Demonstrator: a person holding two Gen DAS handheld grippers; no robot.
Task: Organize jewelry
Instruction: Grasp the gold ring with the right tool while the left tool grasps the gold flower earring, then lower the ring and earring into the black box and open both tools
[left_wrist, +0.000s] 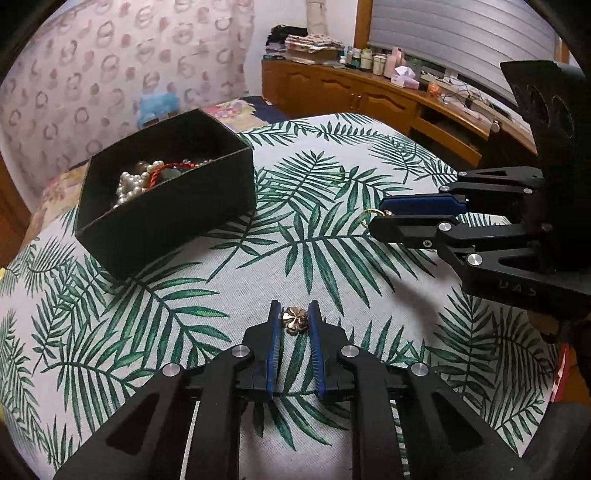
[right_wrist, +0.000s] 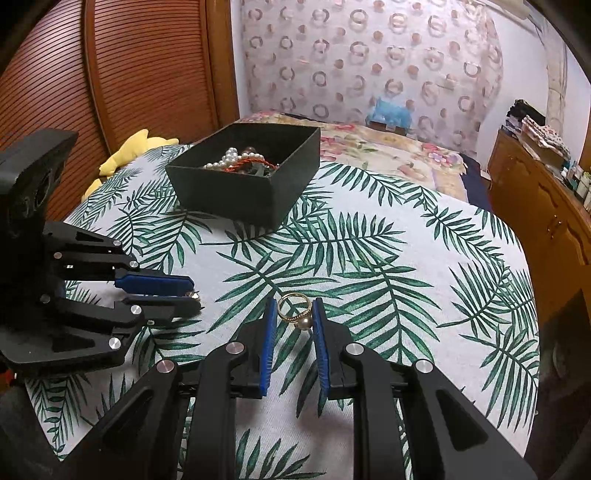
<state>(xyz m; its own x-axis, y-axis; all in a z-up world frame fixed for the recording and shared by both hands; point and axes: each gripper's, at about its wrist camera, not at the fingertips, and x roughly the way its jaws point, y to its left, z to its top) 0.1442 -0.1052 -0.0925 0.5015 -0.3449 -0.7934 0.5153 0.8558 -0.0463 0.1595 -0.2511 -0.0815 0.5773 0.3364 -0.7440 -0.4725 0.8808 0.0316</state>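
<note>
Only our left view showed the left hand-held gripper (left_wrist: 293, 314) clamped on a gold floral stud (left_wrist: 294, 320); the right hand-held gripper (right_wrist: 294, 311) clamped a thin gold ring (right_wrist: 294, 308).

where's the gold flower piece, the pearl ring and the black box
gold flower piece (left_wrist: 295, 320), left wrist view, its centre
pearl ring (right_wrist: 294, 308), right wrist view, its lower band
black box (right_wrist: 225, 192), right wrist view, its front wall

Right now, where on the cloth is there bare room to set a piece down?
Bare cloth lies to the right of the box, out to the table's right edge, and between the box and the two grippers. It is crowded in the box, piled with pearls, and near the left gripper and right gripper, which are close together.
</note>
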